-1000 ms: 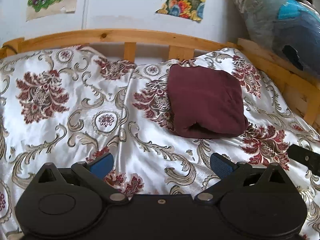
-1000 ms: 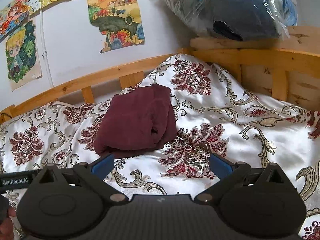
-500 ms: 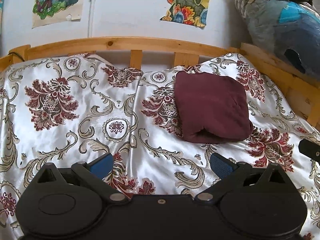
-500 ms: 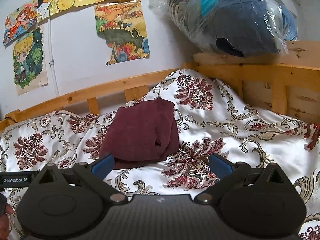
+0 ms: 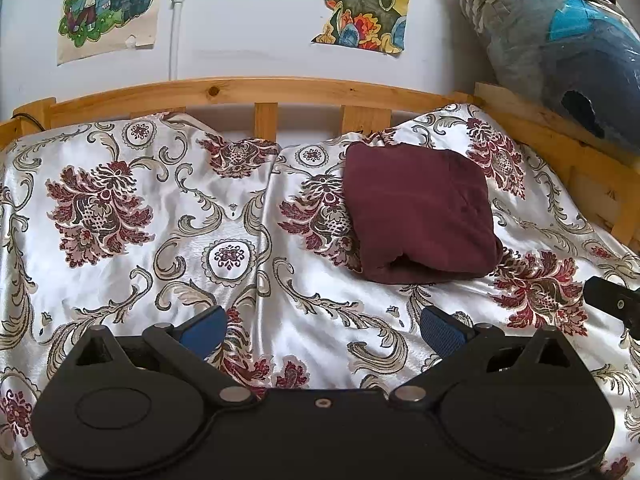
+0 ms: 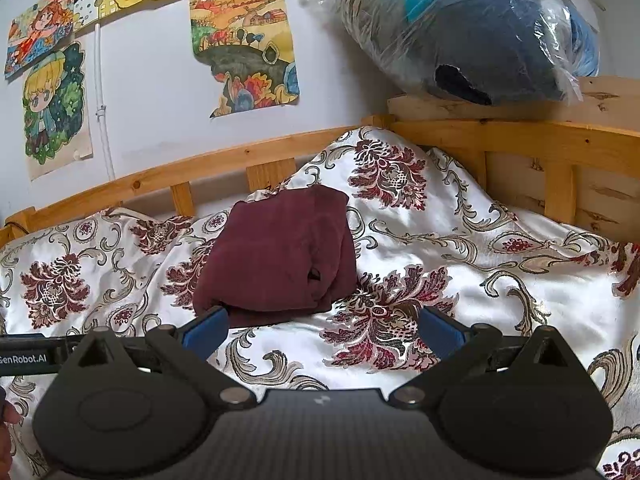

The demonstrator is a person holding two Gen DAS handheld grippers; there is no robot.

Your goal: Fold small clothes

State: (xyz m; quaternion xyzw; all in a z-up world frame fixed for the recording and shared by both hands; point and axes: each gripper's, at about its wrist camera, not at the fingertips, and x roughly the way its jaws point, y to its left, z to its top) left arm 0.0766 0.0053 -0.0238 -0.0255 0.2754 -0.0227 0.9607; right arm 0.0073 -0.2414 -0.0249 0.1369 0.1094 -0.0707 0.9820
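A dark maroon garment (image 5: 420, 212) lies folded into a thick square on the floral satin bedspread (image 5: 160, 216), toward the far right of the bed. In the right wrist view the same maroon garment (image 6: 280, 256) sits just beyond the fingers, left of centre. My left gripper (image 5: 322, 330) hovers open over bare bedspread, well short of the garment, with nothing between its blue pads. My right gripper (image 6: 322, 330) is open too and holds nothing; its left pad (image 6: 206, 330) is near the garment's front edge. The tip of the right gripper (image 5: 612, 300) shows at the right edge of the left wrist view.
A wooden bed rail (image 5: 256, 92) runs along the back and the right side (image 6: 520, 136). A plastic-wrapped bundle (image 6: 480, 28) rests on the right rail. Drawings (image 5: 108, 4) hang on the white wall. A hand (image 6: 6, 436) shows at the lower left edge.
Both grippers have pulled back and tilted up a little, so the folded garment looks farther off and more of the wall shows. Both stay open.
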